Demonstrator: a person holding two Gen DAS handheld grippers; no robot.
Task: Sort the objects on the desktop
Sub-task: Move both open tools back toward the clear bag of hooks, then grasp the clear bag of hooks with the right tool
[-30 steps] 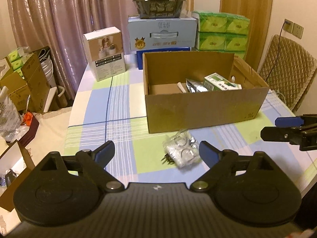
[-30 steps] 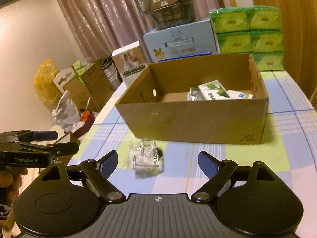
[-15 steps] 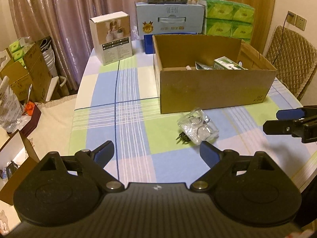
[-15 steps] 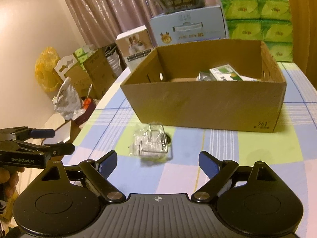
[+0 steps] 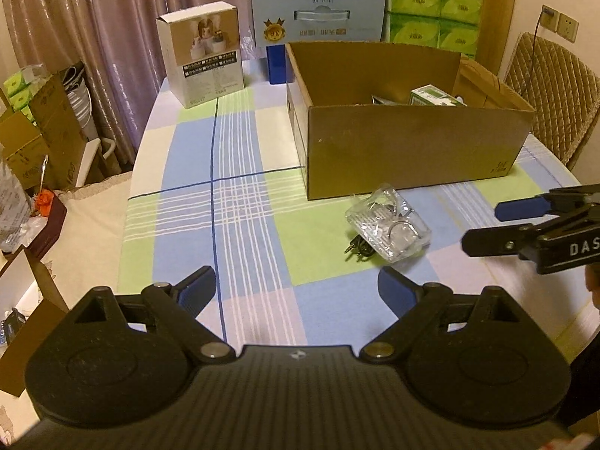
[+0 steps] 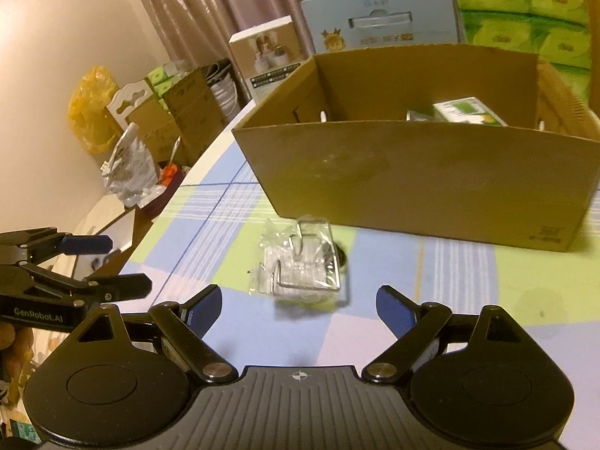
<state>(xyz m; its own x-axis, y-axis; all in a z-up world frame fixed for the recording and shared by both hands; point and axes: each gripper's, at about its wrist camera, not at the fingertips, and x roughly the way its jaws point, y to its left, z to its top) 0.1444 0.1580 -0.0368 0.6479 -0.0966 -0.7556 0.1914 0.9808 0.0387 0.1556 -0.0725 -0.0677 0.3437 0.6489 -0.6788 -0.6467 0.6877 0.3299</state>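
The fingers (image 5: 198, 290) of the left gripper (image 5: 296, 288) are spread wide with nothing between them, hovering over the blue and green checked tablecloth (image 5: 240, 202) at the near edge of the table. The right gripper (image 6: 298, 307) is likewise splayed apart and empty, its blue pads (image 6: 393, 307) either side of a clear plastic packet (image 6: 300, 266) that lies flat on the cloth just beyond them, not touched by either pad. Seen from the left wrist, the packet (image 5: 388, 227) sits a little right of centre, close in front of the near wall of the open cardboard box (image 5: 412, 150), with a small dark object (image 5: 358, 249) poking out from under its near-left edge (too small to tell what it is). Bent metal wire shows through the plastic. Inside the box, toward its far right, lie a green-and-white carton (image 5: 435, 97) and a silvery pouch (image 5: 382, 100) beside it. Behind the box stand a pale blue carry case (image 5: 318, 15) and stacked green tissue packs (image 5: 435, 11); a white product box (image 5: 202, 56) stands upright at the far left of the table. A quilted chair (image 5: 555, 90) stands to the right, and cardboard cartons (image 5: 41, 123) crowd the floor on the left.
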